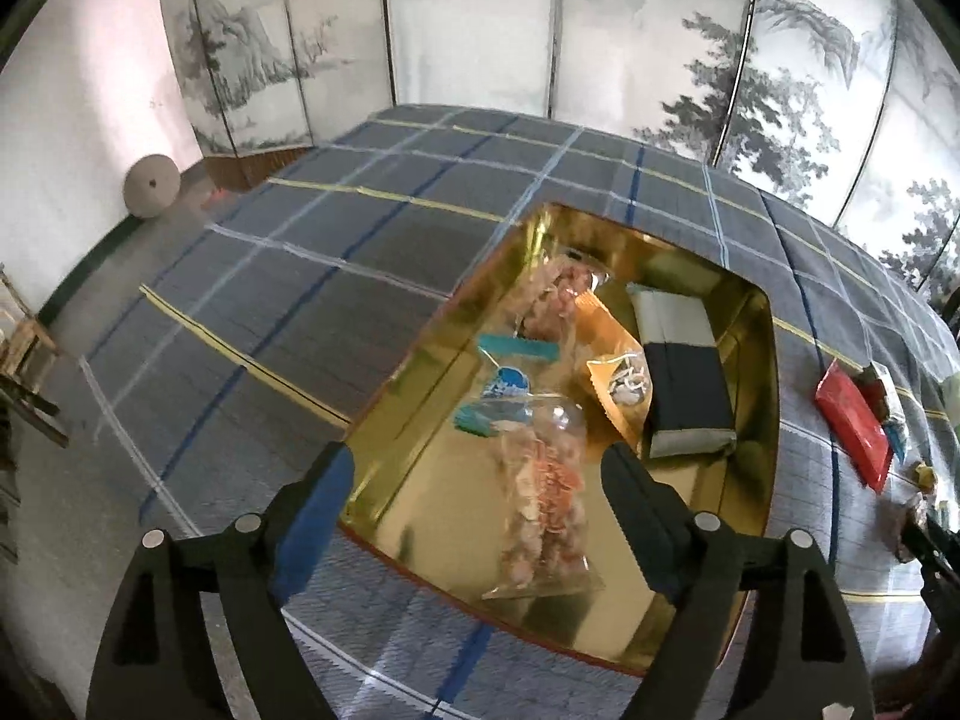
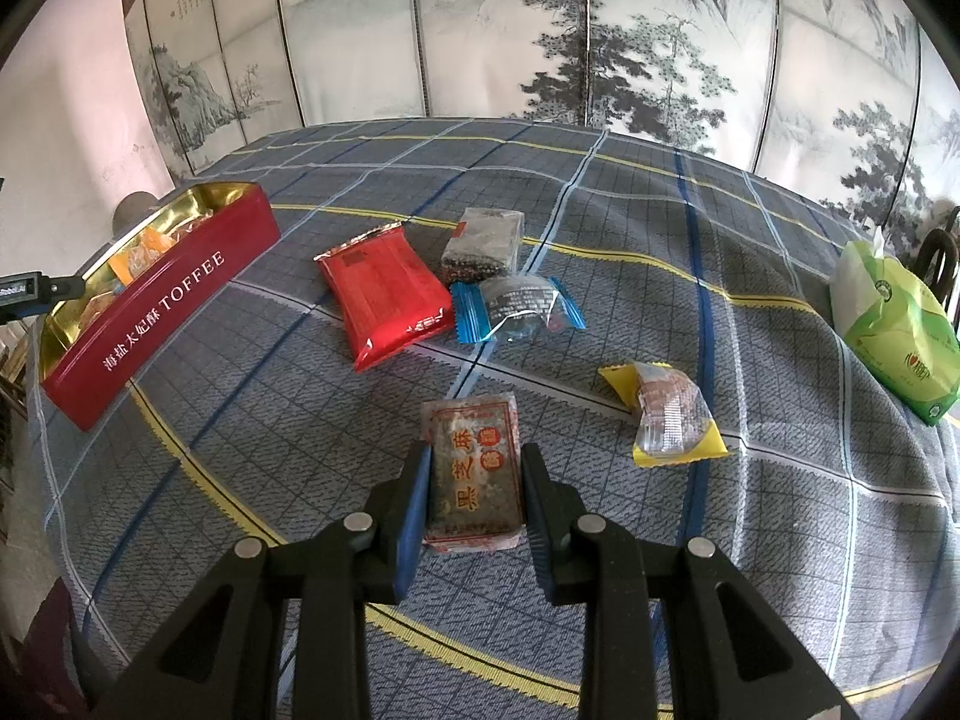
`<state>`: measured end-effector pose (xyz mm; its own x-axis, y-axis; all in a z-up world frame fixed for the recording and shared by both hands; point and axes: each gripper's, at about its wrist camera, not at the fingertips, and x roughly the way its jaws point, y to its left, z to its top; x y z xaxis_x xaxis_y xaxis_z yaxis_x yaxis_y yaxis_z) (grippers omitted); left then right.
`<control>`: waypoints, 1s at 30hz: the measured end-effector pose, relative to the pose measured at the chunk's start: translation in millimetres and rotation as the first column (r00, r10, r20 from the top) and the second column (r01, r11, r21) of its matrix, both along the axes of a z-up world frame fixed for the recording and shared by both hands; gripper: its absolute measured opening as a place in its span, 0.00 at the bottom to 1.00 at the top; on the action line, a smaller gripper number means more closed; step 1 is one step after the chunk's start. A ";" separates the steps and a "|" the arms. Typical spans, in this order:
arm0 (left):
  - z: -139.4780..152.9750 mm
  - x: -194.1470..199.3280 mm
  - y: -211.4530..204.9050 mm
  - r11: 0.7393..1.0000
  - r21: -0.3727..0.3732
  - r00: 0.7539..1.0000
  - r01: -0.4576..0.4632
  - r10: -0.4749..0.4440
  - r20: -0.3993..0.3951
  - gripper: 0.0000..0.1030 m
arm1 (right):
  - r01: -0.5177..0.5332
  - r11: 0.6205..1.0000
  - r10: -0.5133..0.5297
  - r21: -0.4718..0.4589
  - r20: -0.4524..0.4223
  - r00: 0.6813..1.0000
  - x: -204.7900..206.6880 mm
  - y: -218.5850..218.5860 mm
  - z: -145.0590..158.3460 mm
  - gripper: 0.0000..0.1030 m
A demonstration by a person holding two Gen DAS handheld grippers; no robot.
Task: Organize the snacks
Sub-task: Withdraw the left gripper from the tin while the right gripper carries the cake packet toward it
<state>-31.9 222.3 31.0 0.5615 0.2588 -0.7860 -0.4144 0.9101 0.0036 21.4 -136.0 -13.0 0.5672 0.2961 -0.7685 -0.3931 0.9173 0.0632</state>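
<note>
My left tongs (image 1: pixel 474 504) stood wide apart over the tin (image 1: pixel 757 396), clamped on nothing; a clear snack bag (image 1: pixel 549 495) lay loose on the gold floor between the two tips. Beyond that bag in the tin were another clear bag (image 1: pixel 555 294), an orange packet (image 1: pixel 615 384) and a grey-and-black pack (image 1: pixel 684 378) against the far wall.

My right tongs (image 2: pixel 475 483) were clamped on a brown sesame bar (image 2: pixel 474 474), which rested on the checked surface (image 2: pixel 780 510).

Only the right view showed the tin's red side (image 2: pixel 162 324) with its white "TOFFEE" lettering. To the right of the tin lay a red pouch (image 2: pixel 384 300), a dark bar (image 2: pixel 483 246), a blue candy (image 2: pixel 519 306), a yellow wrapper (image 2: pixel 669 414) and, farthest, a green tissue pack (image 2: pixel 900 336). Only the left view looked down into the tin.
</note>
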 end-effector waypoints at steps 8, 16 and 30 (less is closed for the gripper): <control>6.8 -19.3 -5.0 0.997 0.071 1.000 -0.016 0.015 0.018 0.80 | 0.002 1.000 -0.002 -0.024 0.008 1.000 0.1 -2.5 3.2 0.28; 8.9 -47.0 -6.3 0.995 0.087 0.999 -0.038 0.034 0.042 0.88 | 0.003 0.998 -0.002 -0.066 0.023 1.000 -2.7 -4.0 4.5 0.29; 3.7 -89.7 2.8 0.994 0.103 0.998 -0.047 0.042 0.047 0.91 | -0.023 0.993 0.022 -0.112 -0.004 1.000 -17.3 9.8 11.0 0.29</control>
<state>-121.6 225.1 34.8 0.5813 0.3635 -0.7280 -0.4565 0.8863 0.0780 4.1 -126.2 -2.0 0.5590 0.2206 -0.7993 -0.4138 0.9096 -0.0383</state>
